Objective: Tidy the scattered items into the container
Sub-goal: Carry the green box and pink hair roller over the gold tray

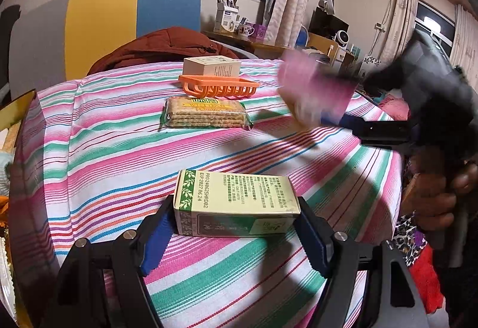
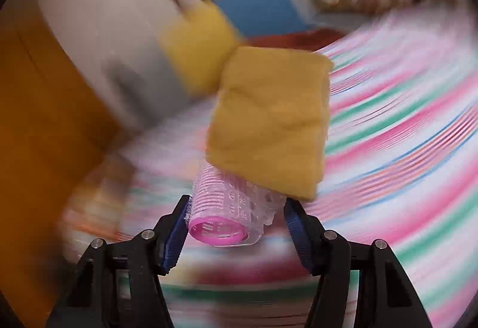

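In the left wrist view a cream and green carton (image 1: 239, 193) lies on the striped cloth, and my left gripper (image 1: 236, 208) is shut on it, a blue pad against each short end. My right gripper (image 2: 237, 205) is shut on a pink hair roller (image 2: 227, 208). A yellow sponge-like pad (image 2: 269, 119) clings to the roller's far end. This gripper is up off the table and heavily blurred. From the left wrist view it shows as a dark right gripper (image 1: 334, 98) with a pink smear at the table's right side.
A biscuit pack (image 1: 206, 113), an orange slotted tray (image 1: 218, 86) and a white box (image 1: 212, 65) lie in a row at the far middle. A gold box edge (image 1: 18, 107) stands at the left. A person's hand (image 1: 439, 202) is at the right.
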The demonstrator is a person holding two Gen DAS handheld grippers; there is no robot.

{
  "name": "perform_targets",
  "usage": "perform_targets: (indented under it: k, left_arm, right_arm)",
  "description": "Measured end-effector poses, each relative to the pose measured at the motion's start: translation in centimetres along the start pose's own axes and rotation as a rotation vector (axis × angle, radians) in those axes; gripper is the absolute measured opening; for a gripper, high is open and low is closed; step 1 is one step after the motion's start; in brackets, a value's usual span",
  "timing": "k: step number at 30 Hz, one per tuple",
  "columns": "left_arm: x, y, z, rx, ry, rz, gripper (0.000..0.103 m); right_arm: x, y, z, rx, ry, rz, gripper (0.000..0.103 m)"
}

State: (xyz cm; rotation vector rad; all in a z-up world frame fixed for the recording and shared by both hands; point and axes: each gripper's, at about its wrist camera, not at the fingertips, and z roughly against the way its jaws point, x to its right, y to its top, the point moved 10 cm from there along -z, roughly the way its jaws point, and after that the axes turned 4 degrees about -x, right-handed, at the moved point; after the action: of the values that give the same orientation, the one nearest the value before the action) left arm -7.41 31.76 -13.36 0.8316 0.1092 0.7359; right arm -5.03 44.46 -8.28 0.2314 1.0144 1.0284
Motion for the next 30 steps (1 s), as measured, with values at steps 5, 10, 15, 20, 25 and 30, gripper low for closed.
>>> perform_targets:
  k: [5,10,15,20,25,30]
  left_arm:
    - [0.1,-0.1,-0.2,-0.002,0.003,-0.001,0.076]
    - [0.1,-0.1,0.1,-0.005,0.017,-0.004,0.076]
    - [-0.1,0.3,1.0,0.005,-0.015,0.024,0.075]
    - [0.3,1.3,3.9,0.074,-0.044,0.031,0.075]
    - [0.4,1.7,7.7,0.135,-0.048,0.033,0.075]
    - [-1.1,1.5,11.6,0.186,0.007,0.056,0.075]
  right_arm:
    - [-1.2,-0.2,0.5,0.01,-0.046,0.092,0.063]
    - [-1.2,-1.0,0.8,0.004,-0.147,0.162,0.063]
    - [-1.4,-0.9,1.8,0.023,-0.117,0.163,0.063]
    - [-2.8,-1.2,2.3,0.034,-0.155,0.211,0.063]
    - [-4.8,-2.3,2.4,0.046,-0.159,0.227,0.063]
    - [-6.3,-2.4,0.9,0.035,-0.133,0.24,0.063]
